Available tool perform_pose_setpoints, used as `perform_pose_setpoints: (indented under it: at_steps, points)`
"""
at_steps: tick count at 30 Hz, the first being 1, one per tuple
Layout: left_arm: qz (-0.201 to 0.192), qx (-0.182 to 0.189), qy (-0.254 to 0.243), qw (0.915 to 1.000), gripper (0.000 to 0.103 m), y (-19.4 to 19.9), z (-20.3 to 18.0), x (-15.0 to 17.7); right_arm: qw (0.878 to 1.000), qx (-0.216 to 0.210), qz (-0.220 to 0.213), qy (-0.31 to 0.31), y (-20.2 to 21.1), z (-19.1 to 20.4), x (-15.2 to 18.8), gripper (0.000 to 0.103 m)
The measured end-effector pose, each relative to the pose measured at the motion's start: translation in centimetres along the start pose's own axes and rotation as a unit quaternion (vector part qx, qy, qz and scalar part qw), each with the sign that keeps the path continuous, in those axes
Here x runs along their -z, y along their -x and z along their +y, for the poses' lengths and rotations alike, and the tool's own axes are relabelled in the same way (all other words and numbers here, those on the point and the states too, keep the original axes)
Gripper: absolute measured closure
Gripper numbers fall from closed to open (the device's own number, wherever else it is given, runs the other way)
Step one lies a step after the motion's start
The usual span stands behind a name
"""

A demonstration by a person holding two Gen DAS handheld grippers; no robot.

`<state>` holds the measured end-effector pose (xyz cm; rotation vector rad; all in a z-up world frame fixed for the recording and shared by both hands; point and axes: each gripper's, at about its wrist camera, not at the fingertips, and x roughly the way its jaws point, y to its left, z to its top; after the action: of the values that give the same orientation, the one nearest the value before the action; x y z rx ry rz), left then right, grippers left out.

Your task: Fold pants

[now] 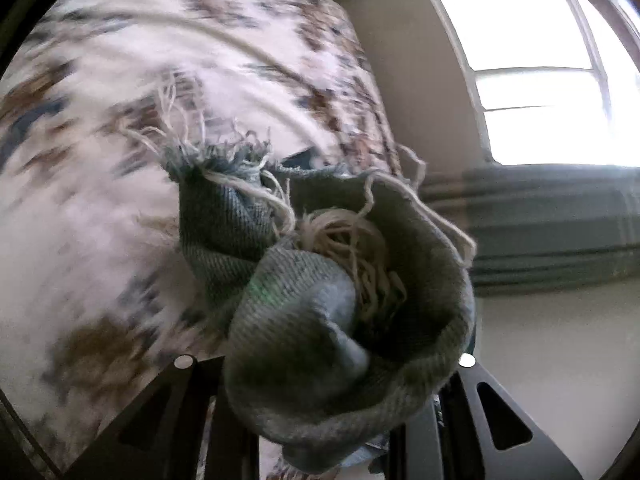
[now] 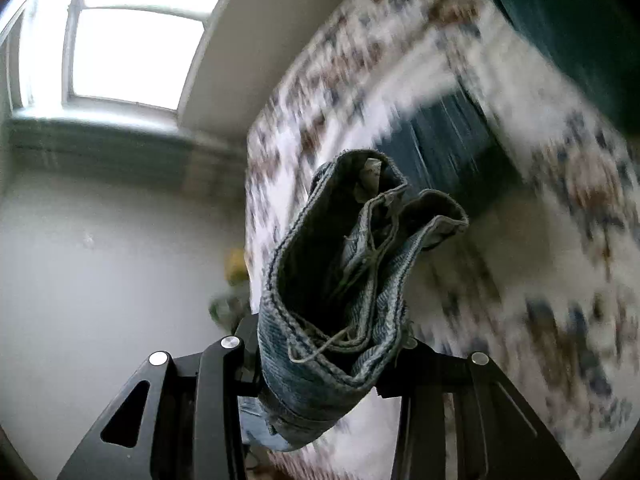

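Evidently for carrying over the floral-patterned bed (image 1: pixel 100 208), the faded blue denim pants (image 1: pixel 320 300) hang aloft, frayed hem pinched in the left gripper (image 1: pixel 324 364), stitched waistband clamped in the right gripper (image 2: pixel 320 354).

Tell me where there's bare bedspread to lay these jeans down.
Left wrist view: the floral bedspread lies bare left of the frayed jeans hem in the left gripper. Right wrist view: bare patch right of the waistband in the right gripper. A dark blue cloth crowds the far part.
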<state>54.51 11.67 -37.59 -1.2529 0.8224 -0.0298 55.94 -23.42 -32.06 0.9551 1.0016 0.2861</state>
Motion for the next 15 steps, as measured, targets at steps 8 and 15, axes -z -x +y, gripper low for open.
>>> perform_pose_setpoints:
  at_steps: [8, 15]
  points:
    - [0.014, 0.030, -0.097, 0.9947, 0.085, -14.7, -5.9, -8.9, 0.998, -0.012, -0.063, 0.011, -8.9, -1.7, -11.7, 0.063]
    - [0.069, -0.029, -0.095, 0.9927, 0.084, -23.0, 2.1, -9.4, 0.998, 0.017, -0.038, -0.048, -15.5, -11.2, -11.7, 0.063]
